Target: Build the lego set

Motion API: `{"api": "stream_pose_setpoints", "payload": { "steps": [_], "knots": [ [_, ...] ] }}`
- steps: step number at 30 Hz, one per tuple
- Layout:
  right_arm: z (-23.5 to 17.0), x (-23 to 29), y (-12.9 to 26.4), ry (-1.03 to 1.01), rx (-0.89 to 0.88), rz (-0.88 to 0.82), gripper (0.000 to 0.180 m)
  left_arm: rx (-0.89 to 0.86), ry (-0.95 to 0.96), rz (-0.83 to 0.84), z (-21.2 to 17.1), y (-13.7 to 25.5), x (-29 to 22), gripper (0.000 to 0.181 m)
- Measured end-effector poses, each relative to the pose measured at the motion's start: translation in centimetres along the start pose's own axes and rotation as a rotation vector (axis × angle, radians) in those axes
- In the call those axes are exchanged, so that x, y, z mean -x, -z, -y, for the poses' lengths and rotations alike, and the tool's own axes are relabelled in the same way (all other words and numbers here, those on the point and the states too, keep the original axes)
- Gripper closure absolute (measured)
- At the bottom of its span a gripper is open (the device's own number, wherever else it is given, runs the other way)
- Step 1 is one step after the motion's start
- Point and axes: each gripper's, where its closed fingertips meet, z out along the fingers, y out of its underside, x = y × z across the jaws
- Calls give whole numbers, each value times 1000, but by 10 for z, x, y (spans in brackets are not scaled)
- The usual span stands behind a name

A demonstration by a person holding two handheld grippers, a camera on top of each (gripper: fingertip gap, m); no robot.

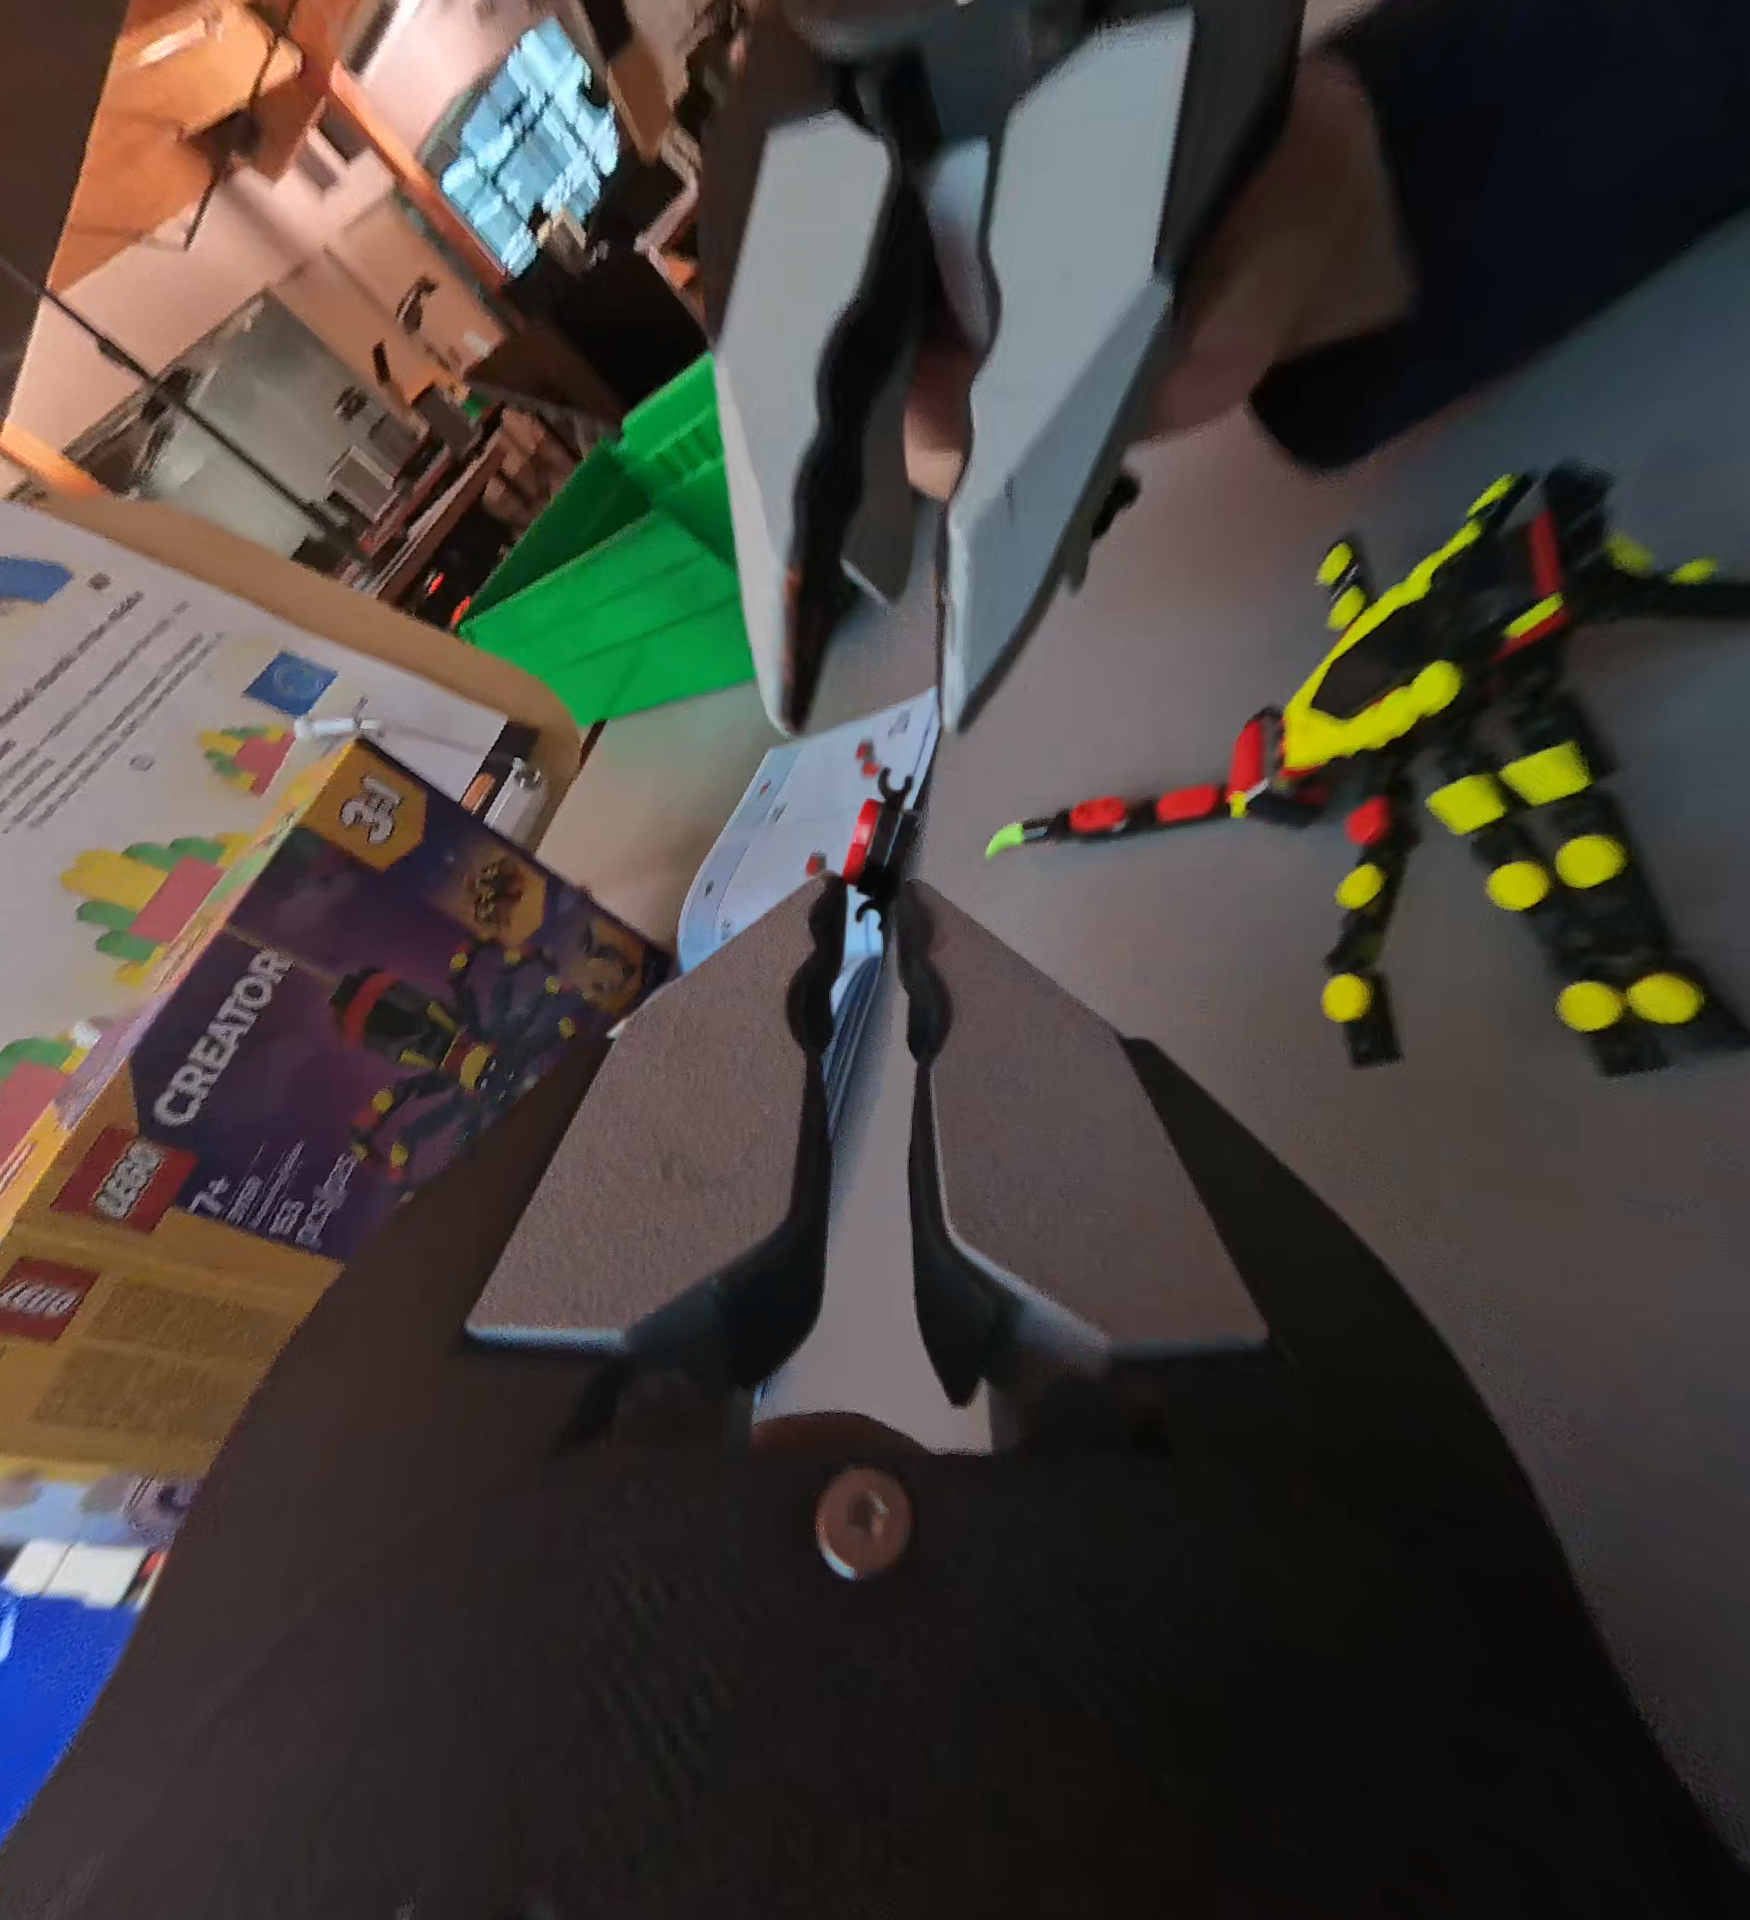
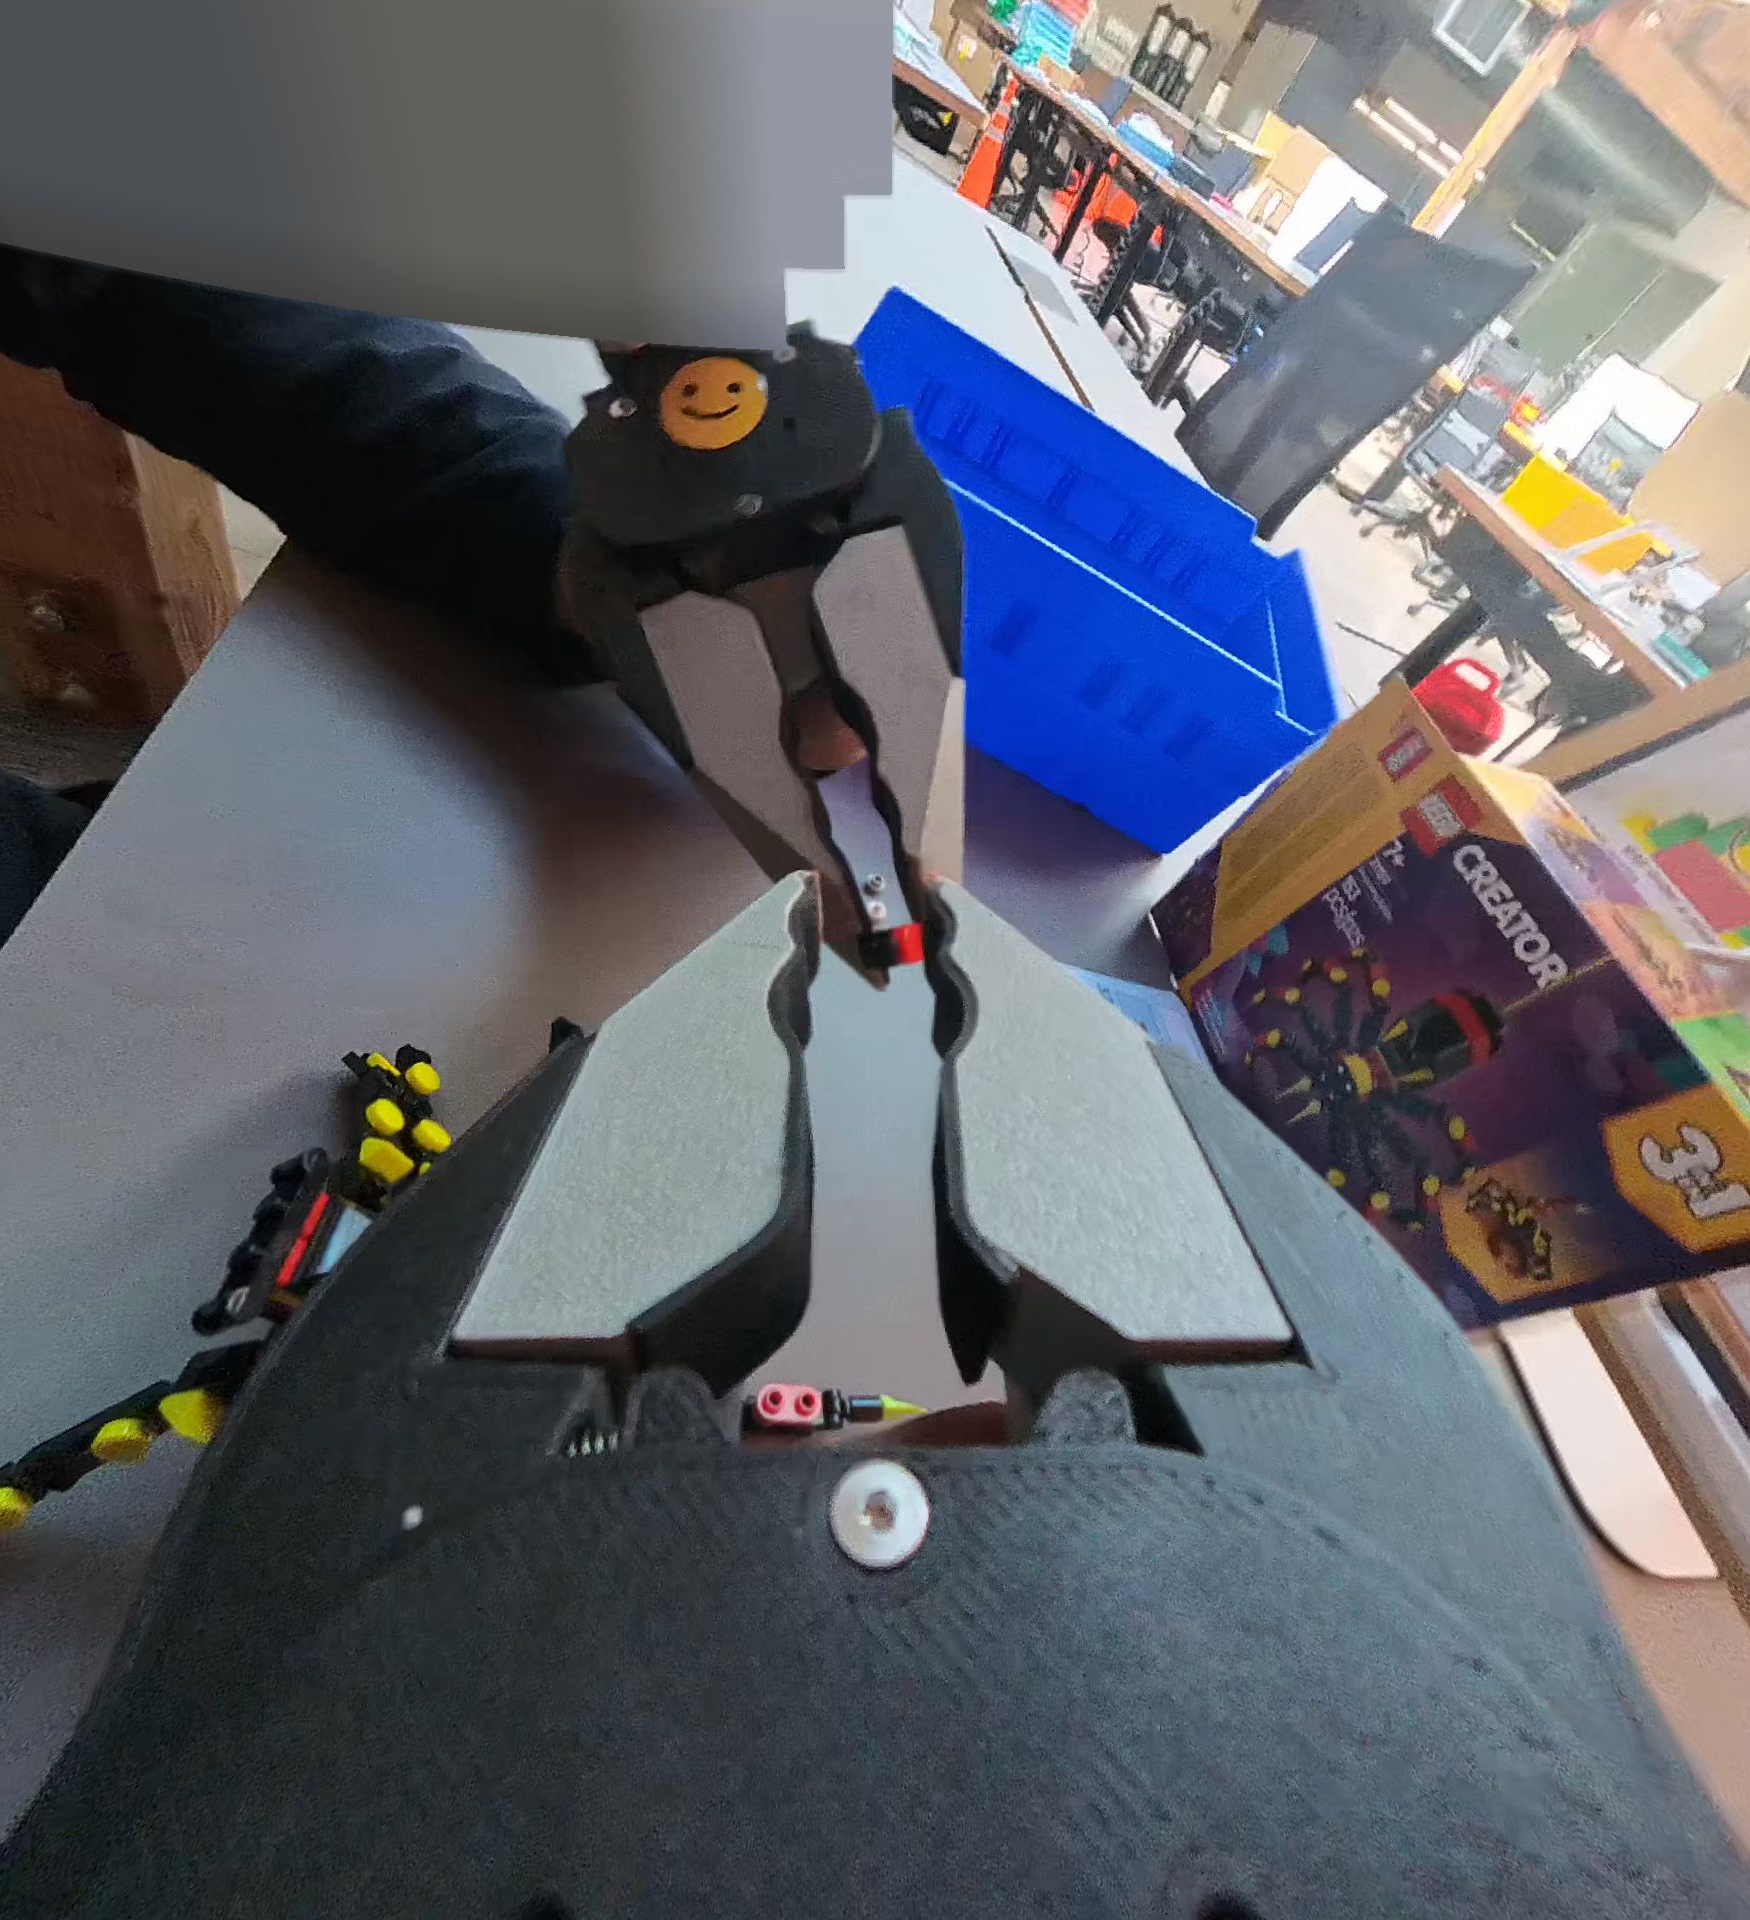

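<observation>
- Our left tool [image 1: 863,902] pinches a small black clip piece with a round red stud plate [image 1: 876,836] at its very tips, clear above the grey bench [image 1: 1473,1299].
- Our right tool [image 2: 876,894] faces it tip to tip. Its fingers stand a little apart at the ends, and the small piece sits just between them; we cannot tell whether they press on it or only frame it.
- The step in hand looks like a regrasp or a pressing together of this small sub-part in mid-air, before it goes onto the model.
- To do it well, we judge that the left tool should keep its pinch firm until the right one has a sure hold. The piece is tiny and smooth, and a sideways squeeze could flick it out.
- We would close on the flat faces, not on the thin clip ends, which may turn under pressure.
- The yellow, black and red lego spider-like model [image 1: 1453,748] lies on the bench, well apart from the tools, on our right side.
- A loose leg section with a pink stud piece and a yellow-green spike [image 2: 829,1405] lies on the bench beneath the right tool.
- The white instruction sheet [image 1: 809,790] lies beyond the tips; the purple and yellow cardboard set box [image 1: 258,1070] stands near it.
</observation>
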Motion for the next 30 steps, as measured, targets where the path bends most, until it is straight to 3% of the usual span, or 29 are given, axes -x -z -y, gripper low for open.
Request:
{"api": "stream_pose_setpoints", "payload": {
  "steps": [3, 10, 14, 16, 22, 26, 30],
  "knots": [
    [-8, -10, 5, -151, 22, 28, 155, 104, -50, 65, -16, -4, 6, 173],
    [-29, -11, -11, -377, 105, 48, 144, 160, -140, 162, -10, -7, 9, 173],
    [-28, -13, -12, -518, 54, 79, 162, 196, -255, 191, -7, -10, 4, 173],
    [-30, -14, -10, -549, 48, 93, 180, 183, -267, 183, -5, -11, 1, 173],
    [-30, -15, -9, -597, 12, 135, 180, 182, -274, 198, -4, -11, 2, 173],
    [-33, -15, -10, -618, 35, 138, 158, 179, -293, 231, -1, -8, 7, 173],
    [-35, -12, -13, -595, 42, 137, 172, 196, -294, 228, -4, -9, 6, 173]
  ]
}}
